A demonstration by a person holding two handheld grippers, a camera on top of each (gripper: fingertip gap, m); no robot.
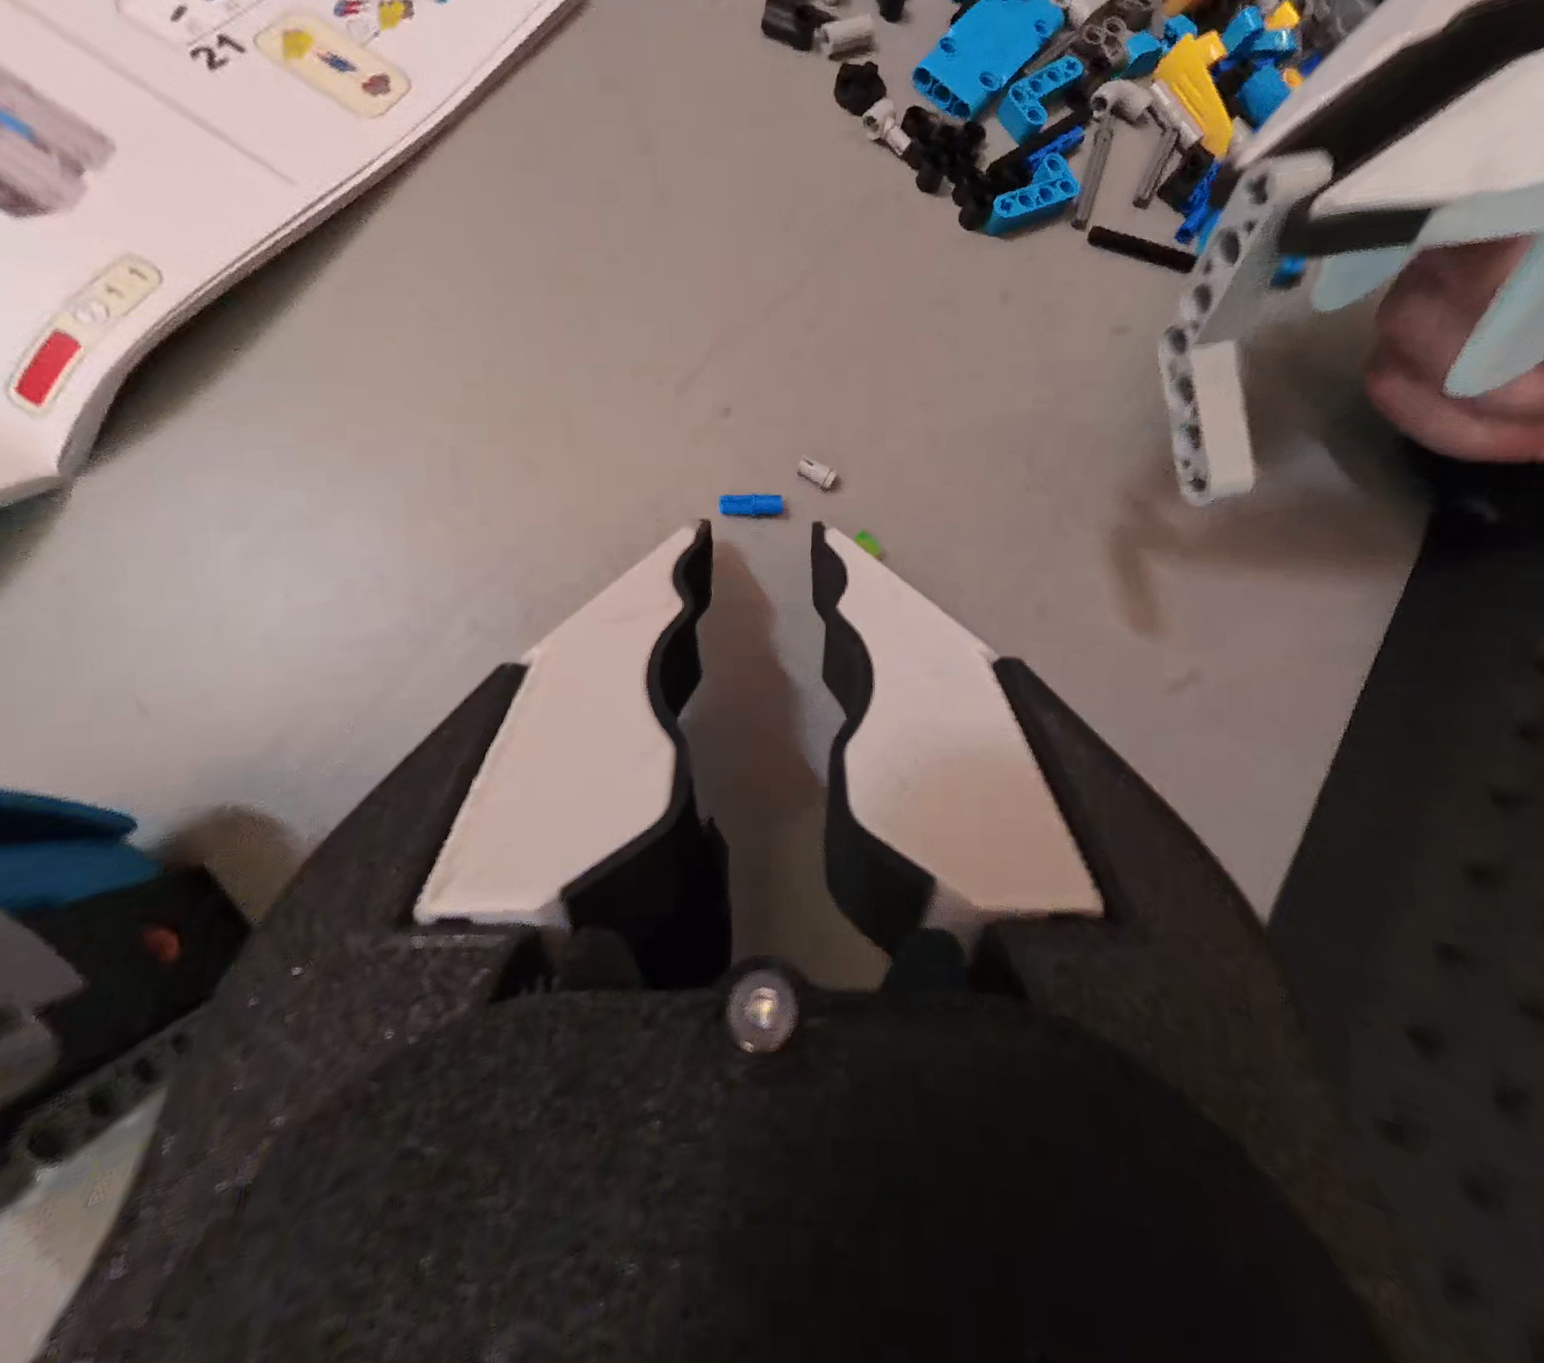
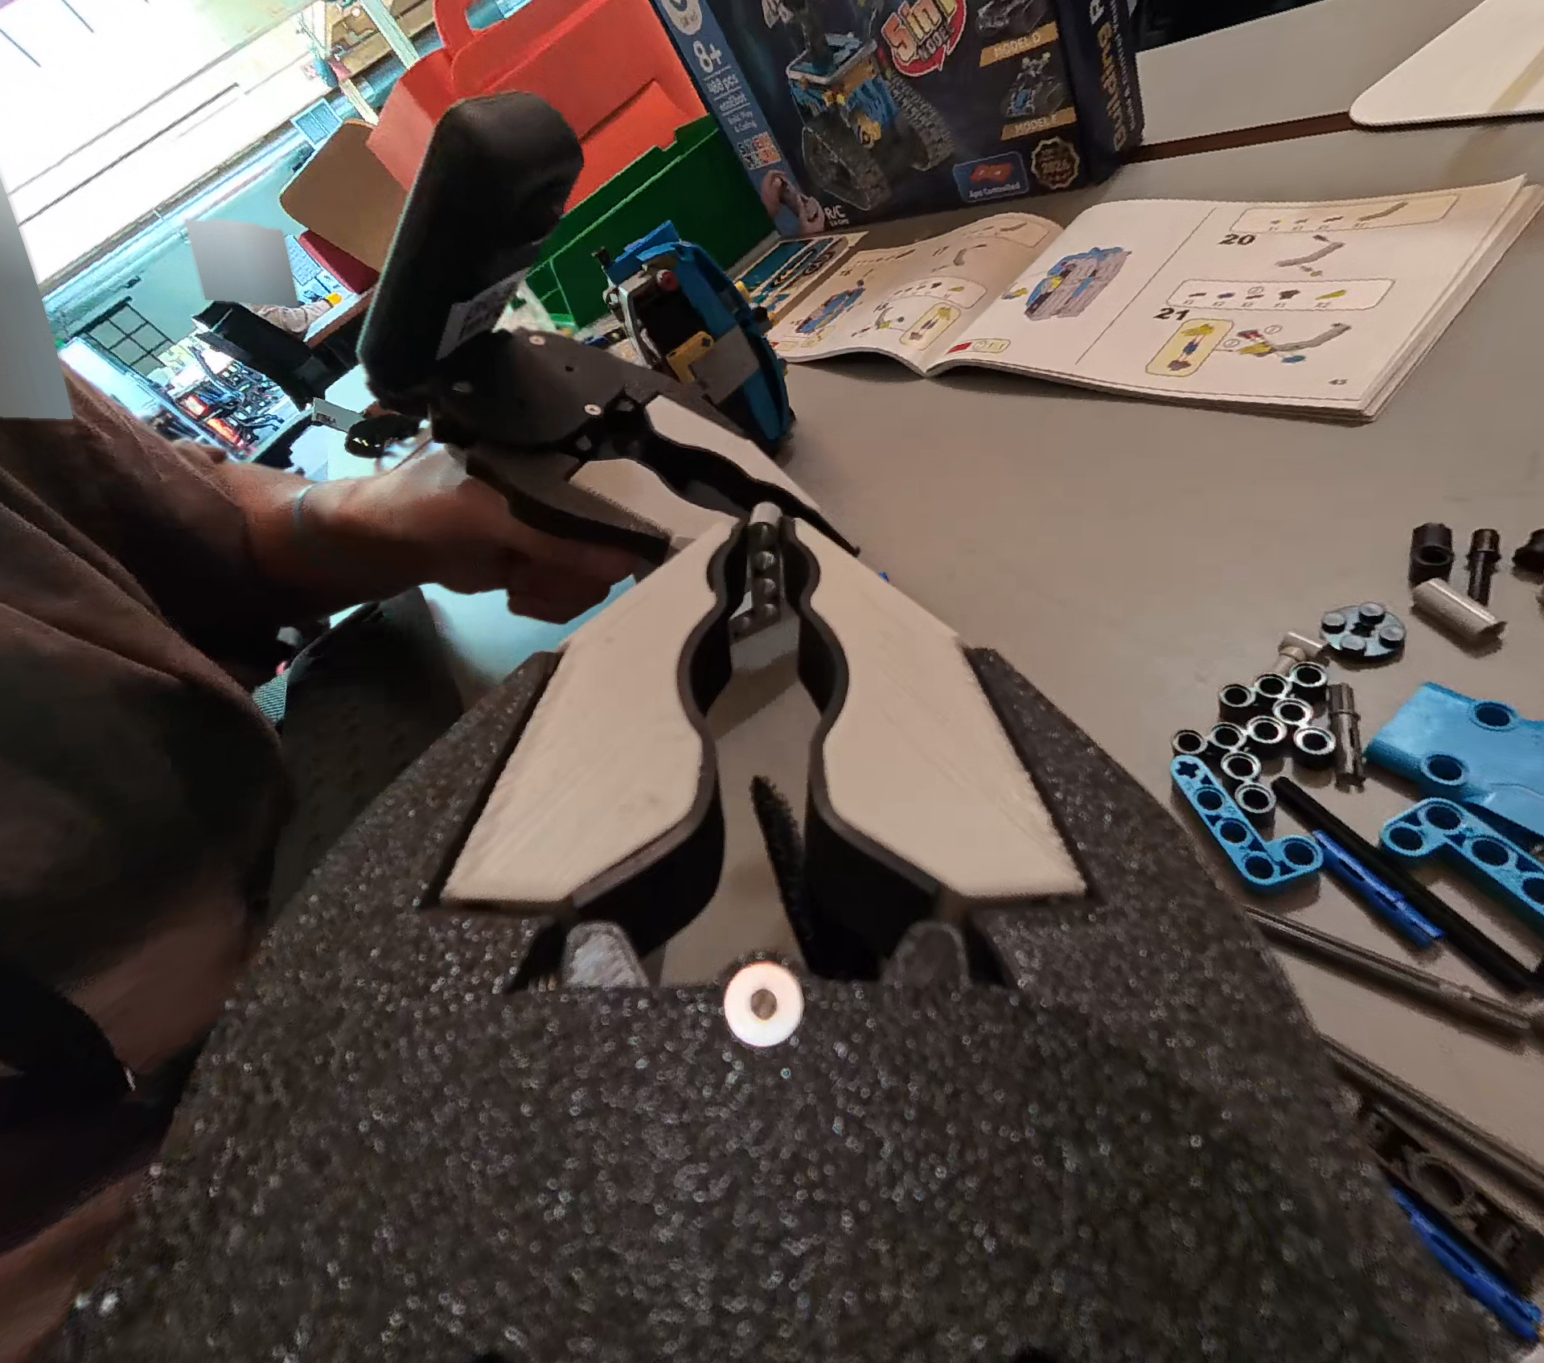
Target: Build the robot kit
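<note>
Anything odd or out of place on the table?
Mostly no. Three small parts lie apart from the brick pile, just ahead of the open left gripper: a blue pin, a grey connector, and a green bit, half hidden.

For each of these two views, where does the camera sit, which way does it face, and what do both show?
Left wrist view: on the left gripper, facing down over the grey table; open, empty, by a blue pin; a hand shows.
Right wrist view: on the right gripper, facing low across the table; shut on a grey beam; the forearm shows.
Shared: instruction booklet, loose parts pile, grey beam.
</note>
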